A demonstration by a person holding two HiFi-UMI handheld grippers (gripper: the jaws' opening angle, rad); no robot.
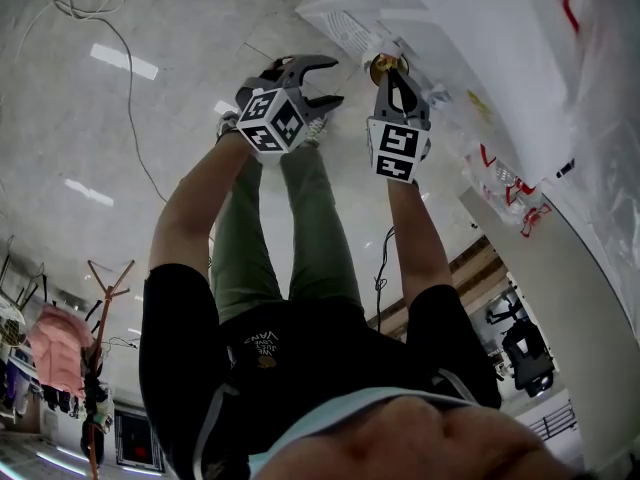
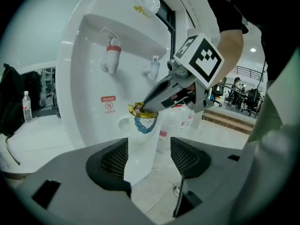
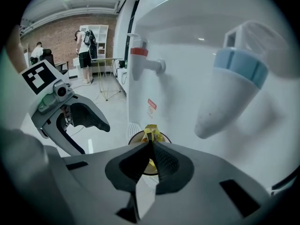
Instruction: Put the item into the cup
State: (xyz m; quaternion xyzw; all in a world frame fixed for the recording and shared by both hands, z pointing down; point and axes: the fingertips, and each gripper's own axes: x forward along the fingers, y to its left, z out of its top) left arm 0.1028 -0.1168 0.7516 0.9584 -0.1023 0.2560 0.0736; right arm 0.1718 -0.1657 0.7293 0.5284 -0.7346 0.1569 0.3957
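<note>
A paper cup [image 2: 146, 123] with a blue print stands on the drip ledge of a white water dispenser [image 2: 89, 78]. My right gripper [image 3: 150, 146] is shut on a crumpled yellow wrapper item [image 3: 151, 132], holding it right over the cup's rim [image 3: 132, 138]. In the left gripper view the item [image 2: 138, 108] pokes out of the right gripper [image 2: 152, 109] at the cup's mouth. My left gripper [image 2: 149, 156] is open and holds nothing, a short way back from the cup. In the head view both grippers, left [image 1: 325, 81] and right [image 1: 388, 68], point at the dispenser.
A red tap [image 3: 143, 62] and a blue tap [image 3: 232, 86] jut out above the cup. A clear plastic bag [image 1: 600, 118] lies on the dispenser's top. Cables [image 1: 100, 28] trail over the tiled floor. People stand far back in the room.
</note>
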